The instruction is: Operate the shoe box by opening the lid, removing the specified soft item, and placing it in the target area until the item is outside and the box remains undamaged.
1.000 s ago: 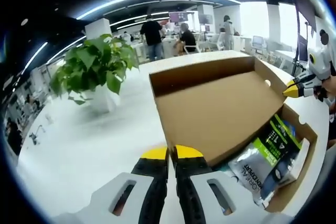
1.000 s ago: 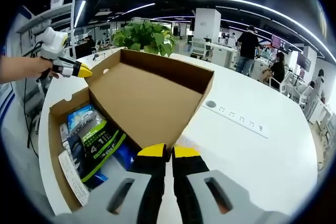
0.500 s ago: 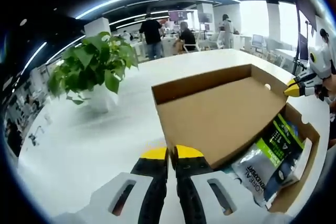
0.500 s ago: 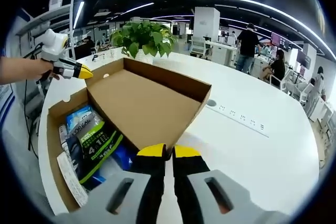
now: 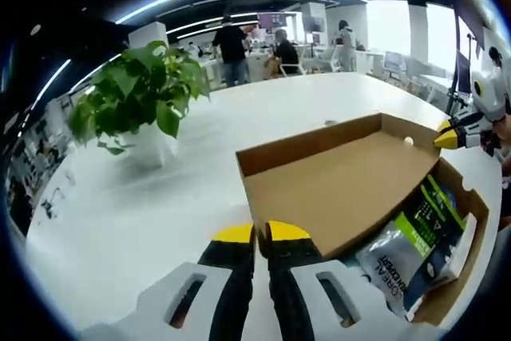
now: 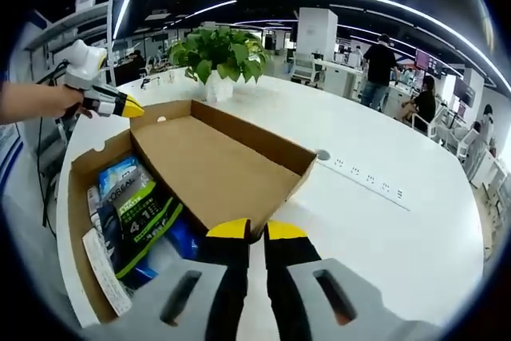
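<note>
On our left gripper (image 5: 262, 233) the jaws are pressed together, clamped on a corner of the box lid (image 5: 335, 185), which lies folded back, nearly flat on the white table (image 5: 144, 213). The open shoe box (image 6: 80, 197) sits at the table's edge; the soft pouch (image 6: 140, 213) — green, black and silver — lies inside it. Our right gripper (image 6: 255, 231) is likewise closed, pinching the lid's other corner. A potted plant (image 6: 219, 57) stands beyond the lid.

left gripper (image 5: 262, 233): jaws pressed together, pointing forward | right gripper (image 6: 256, 231): jaws pressed together, pointing forward | hand (image 6: 36, 103): gripping the left gripper's handle
</note>
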`<state>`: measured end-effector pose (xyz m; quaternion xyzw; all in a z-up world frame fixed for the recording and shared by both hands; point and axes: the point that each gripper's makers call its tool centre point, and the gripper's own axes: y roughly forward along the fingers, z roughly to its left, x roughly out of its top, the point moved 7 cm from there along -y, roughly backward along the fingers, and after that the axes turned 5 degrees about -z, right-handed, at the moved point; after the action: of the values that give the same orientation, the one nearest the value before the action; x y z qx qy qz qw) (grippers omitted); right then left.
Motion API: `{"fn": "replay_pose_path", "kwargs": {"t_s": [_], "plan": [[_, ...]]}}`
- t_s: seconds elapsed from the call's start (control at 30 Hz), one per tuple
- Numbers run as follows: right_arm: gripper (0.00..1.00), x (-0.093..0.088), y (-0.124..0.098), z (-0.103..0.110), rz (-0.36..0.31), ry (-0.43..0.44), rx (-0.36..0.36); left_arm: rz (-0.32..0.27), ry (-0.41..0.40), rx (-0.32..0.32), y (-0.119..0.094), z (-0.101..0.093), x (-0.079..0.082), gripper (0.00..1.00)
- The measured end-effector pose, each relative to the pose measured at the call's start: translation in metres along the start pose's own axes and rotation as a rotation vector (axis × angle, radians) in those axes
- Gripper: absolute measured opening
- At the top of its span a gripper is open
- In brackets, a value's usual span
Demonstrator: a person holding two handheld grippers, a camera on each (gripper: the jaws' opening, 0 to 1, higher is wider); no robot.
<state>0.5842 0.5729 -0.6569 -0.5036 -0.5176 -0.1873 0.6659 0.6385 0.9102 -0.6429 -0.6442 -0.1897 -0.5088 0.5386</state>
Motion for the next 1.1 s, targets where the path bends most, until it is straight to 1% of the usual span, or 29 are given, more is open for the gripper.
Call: {"fn": "replay_pose_path", "kwargs": {"t_s": [0.43,0.6,0.73,0.93,1.03,1.1], "plan": [[0.05,0.0,0.004,-0.002,0.024,-0.005,0.0,0.028,-0.011,0.011,0.007,-0.001,-0.002,0.02],[0.05,0.0,0.005,-0.002,0.028,0.013,-0.007,0.034,-0.016,0.013,0.009,-0.001,-0.003,0.02],[0.05,0.001,0.006,-0.002,0.034,0.023,-0.012,0.039,-0.038,0.01,0.009,0.0,-0.003,0.03],[0.06,0.002,0.004,-0.001,0.048,0.022,-0.019,0.037,-0.036,0.001,0.006,-0.001,-0.003,0.04],[0.08,0.003,0.001,0.001,0.056,-0.012,-0.015,0.049,-0.031,-0.004,0.003,-0.002,-0.006,0.04],[0.1,0.003,-0.003,0.003,0.054,-0.015,-0.007,0.052,-0.027,-0.009,-0.001,-0.004,-0.007,0.06]]}}
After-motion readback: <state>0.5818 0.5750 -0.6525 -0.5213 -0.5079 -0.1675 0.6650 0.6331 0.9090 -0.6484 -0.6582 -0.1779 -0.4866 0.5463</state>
